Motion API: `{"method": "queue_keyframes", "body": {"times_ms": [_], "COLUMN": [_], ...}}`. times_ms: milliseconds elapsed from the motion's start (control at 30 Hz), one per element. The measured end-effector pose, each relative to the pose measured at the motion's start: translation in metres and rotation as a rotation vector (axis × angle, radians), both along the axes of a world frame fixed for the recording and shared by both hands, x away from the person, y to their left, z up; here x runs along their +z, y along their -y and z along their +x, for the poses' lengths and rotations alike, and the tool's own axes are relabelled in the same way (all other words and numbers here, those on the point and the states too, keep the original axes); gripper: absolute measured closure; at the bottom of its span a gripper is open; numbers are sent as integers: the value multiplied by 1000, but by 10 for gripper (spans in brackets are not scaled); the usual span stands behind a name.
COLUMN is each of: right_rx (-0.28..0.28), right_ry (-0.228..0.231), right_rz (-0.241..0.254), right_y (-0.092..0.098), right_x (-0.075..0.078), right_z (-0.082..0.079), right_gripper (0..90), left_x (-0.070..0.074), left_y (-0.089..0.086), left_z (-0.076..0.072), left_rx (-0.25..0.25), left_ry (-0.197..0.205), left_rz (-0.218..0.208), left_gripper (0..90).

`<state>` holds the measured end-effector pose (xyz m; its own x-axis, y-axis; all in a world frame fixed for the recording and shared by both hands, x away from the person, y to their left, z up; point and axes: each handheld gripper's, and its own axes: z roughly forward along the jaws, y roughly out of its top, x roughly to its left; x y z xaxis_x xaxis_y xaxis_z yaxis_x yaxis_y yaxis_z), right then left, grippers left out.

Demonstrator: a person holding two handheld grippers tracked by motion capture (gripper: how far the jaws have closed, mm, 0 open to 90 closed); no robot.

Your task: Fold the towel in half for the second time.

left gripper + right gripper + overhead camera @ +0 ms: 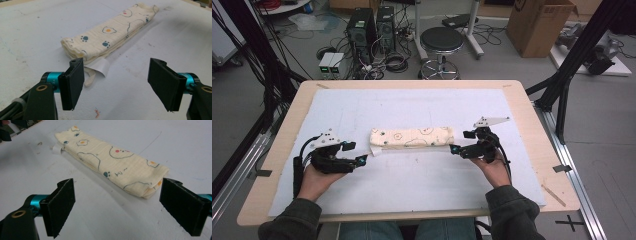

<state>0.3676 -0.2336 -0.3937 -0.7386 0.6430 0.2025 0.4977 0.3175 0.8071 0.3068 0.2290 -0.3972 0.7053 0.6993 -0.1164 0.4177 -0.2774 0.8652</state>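
- Sleeved forearms come in from the near table edge, each hand wrapped round a gripper – left gripper [359,160] and right gripper [455,149] point inward at each other
- White mat [412,185] covers the wooden table [532,107]; beyond the far edge stand a black stool [441,42], two computer towers [362,27] and a cardboard box [537,25]
- Folded cream cloth [411,137], printed with eggs and paw marks, lies flat mid-mat between the grippers, nothing covering it
- Its white label [100,67] sticks out at the end just beside the left gripper [115,83]
- Both grippers gape wide, holding nothing – the right gripper [120,205] sits just short of the cloth's other end
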Motion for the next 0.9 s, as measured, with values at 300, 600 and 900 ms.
{"method": "queue_keyframes", "body": {"times_ms": [300, 600, 900], "right_rx": [-2, -9, -1], "right_ry": [-2, -12, -1], "right_rz": [-2, 0, -7], "right_y": [6, 12, 14], "right_x": [-5, -10, -12], "right_z": [-6, -13, -21], "right_gripper": [123, 123, 123], "left_x": [-1, -3, -5], "left_y": [0, 0, -5], "left_z": [-6, -12, -18], "left_rx": [-5, -10, 4], "left_ry": [6, 11, 12], "left_rz": [14, 16, 22], "left_gripper": [287, 279, 274]}}
